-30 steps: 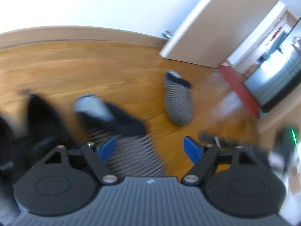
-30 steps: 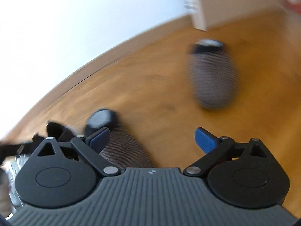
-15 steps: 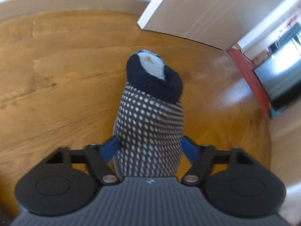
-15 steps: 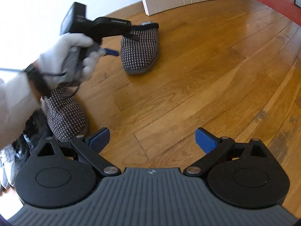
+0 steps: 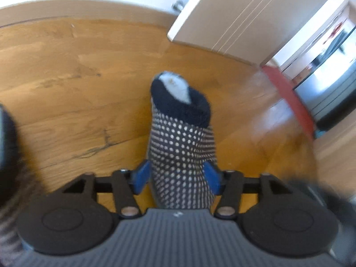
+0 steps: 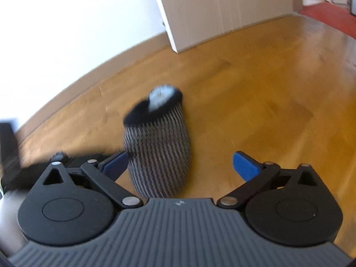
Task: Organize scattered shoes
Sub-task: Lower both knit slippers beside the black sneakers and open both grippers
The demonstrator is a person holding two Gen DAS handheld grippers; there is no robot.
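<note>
A dotted dark slipper [image 5: 180, 146] with a navy fleece collar and pale insole points away from me on the wooden floor [image 5: 66, 89]. My left gripper [image 5: 176, 175] straddles its toe end. Both blue pads lie against its sides while the jaws are opening. In the right wrist view a matching slipper [image 6: 158, 151], blurred, stands on the floor between the wide jaws of my right gripper [image 6: 180, 166]. It sits close to the left finger and far from the right one. I cannot tell whether both views show the same slipper.
A pale door panel [image 5: 244, 22] stands ahead against the white wall, with a red mat [image 5: 289, 98] to its right. Blurred dark shapes [image 5: 6, 144] fill the left edge of the left view. A black blurred object [image 6: 9, 146] sits left of the right gripper.
The left gripper left the shoes at the left, reached the far slipper, and its pads closed in on the toe. The right view swung from open floor to a slipper close in front.
</note>
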